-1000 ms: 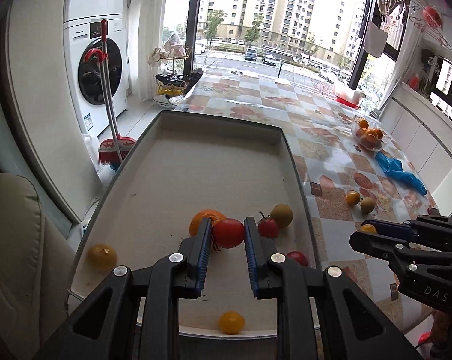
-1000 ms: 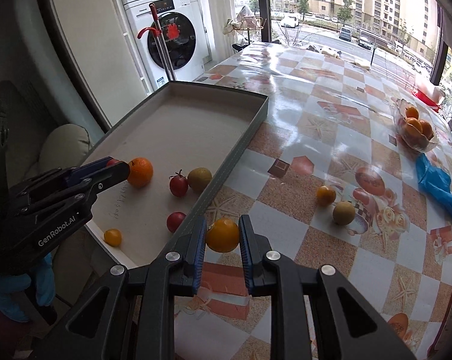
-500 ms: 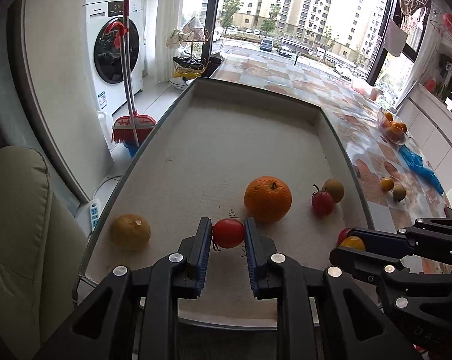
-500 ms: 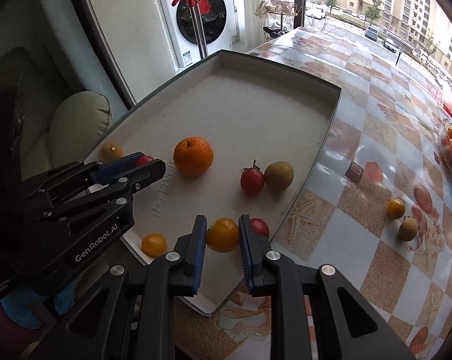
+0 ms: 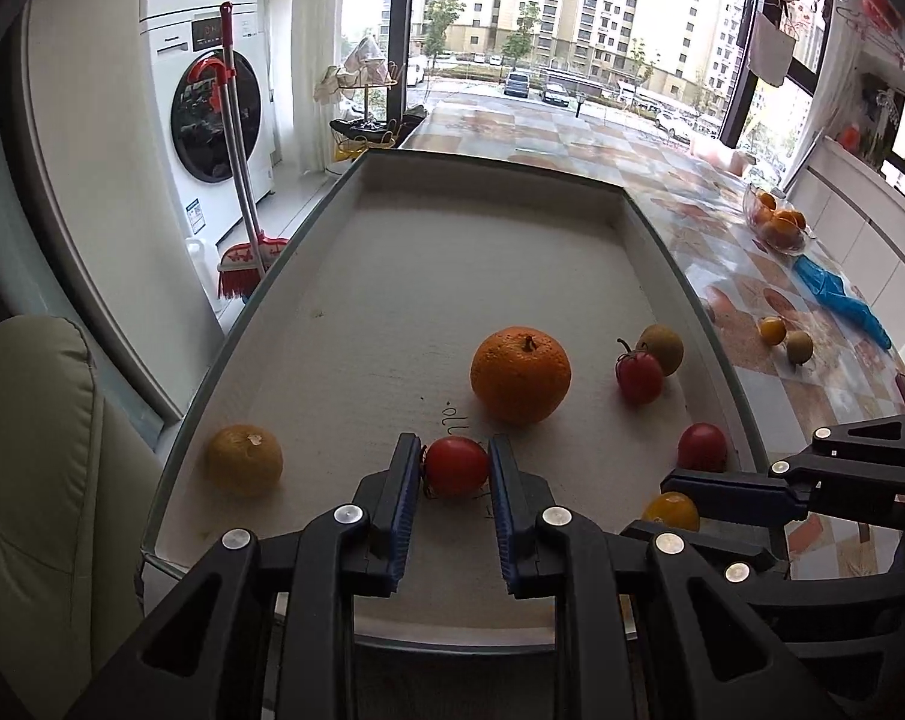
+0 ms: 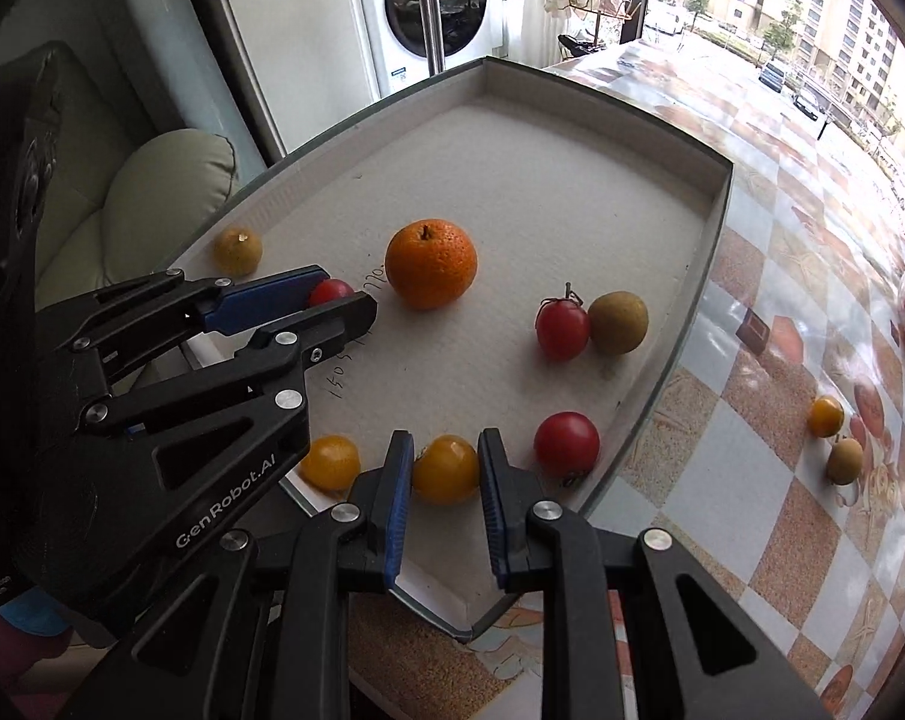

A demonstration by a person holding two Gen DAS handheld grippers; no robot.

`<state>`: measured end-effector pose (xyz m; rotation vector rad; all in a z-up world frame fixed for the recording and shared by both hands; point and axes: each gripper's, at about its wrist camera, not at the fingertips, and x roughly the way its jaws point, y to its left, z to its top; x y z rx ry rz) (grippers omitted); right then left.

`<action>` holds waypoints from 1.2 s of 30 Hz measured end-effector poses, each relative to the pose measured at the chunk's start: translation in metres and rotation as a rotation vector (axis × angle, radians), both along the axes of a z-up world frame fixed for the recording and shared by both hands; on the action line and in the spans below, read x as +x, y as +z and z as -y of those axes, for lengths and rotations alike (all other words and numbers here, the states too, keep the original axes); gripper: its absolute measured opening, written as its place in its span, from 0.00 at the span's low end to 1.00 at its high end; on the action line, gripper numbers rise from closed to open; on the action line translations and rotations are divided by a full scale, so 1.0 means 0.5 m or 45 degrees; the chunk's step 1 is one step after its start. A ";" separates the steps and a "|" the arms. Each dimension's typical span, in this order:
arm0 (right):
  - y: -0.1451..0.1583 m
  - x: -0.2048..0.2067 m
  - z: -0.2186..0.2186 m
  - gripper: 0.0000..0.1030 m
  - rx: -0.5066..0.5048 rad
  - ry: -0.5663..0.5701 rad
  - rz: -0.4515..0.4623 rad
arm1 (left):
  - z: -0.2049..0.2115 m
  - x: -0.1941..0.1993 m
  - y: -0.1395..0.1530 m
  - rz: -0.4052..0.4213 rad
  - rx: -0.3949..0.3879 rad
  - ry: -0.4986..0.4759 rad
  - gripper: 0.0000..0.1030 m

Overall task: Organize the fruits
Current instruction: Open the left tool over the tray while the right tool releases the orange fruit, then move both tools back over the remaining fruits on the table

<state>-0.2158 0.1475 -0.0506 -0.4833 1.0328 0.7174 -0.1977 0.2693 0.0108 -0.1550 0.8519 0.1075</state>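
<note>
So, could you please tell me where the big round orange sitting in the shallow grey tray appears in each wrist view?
Left wrist view: the big round orange sits just right of centre, beyond the small red tomato in the left tool.
Right wrist view: it lies left of centre in the upper half.
Shared landmark: the stemmed red tomato touching a brownish-green round fruit.

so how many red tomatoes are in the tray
3: one clamped in the left gripper as tomato, one with a stem touching the brown fruit, one at the tray edge by the right gripper.
</note>
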 end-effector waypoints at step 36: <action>0.069 0.066 0.239 0.94 0.108 -0.338 0.296 | 0.069 0.018 0.084 0.059 0.054 -0.011 0.87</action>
